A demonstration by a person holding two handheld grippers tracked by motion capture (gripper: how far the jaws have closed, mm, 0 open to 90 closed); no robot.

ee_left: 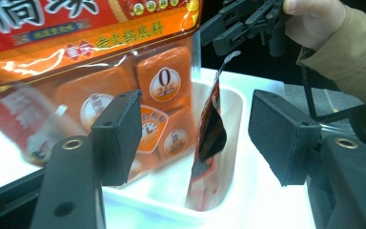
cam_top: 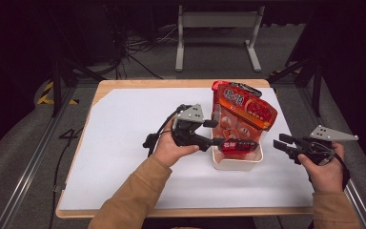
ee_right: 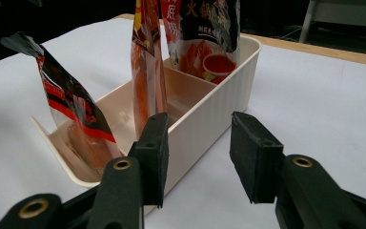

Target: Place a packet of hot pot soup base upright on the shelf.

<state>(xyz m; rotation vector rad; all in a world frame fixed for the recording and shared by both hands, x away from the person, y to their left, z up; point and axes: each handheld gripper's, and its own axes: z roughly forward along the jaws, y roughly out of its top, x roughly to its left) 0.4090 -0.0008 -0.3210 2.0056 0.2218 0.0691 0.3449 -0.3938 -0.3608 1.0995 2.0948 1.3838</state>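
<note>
A white sheet [cam_top: 124, 157] covers a light wooden table [cam_top: 171, 84] in a dark room with grey carpet, cables and a grey metal stand [cam_top: 217, 28] behind. One cream ribbed plastic bin [cam_top: 236, 162] sits right of centre on the sheet. It holds three packets: a large orange-red bag of individually wrapped snacks [cam_top: 240, 114] leaning against its far end, a tall narrow orange sachet [ee_right: 147, 67] standing in the middle, and a small red-and-black sachet [cam_top: 238, 144] standing upright in its near compartment. The left hand [cam_top: 169, 148] reaches in level from the bin's left side; the left gripper [ee_left: 195, 129] stands wide, its pads either side of the small sachet without touching. The right gripper [cam_top: 281, 142] rests near the bin's right wall, partly open, holding nothing.
</note>
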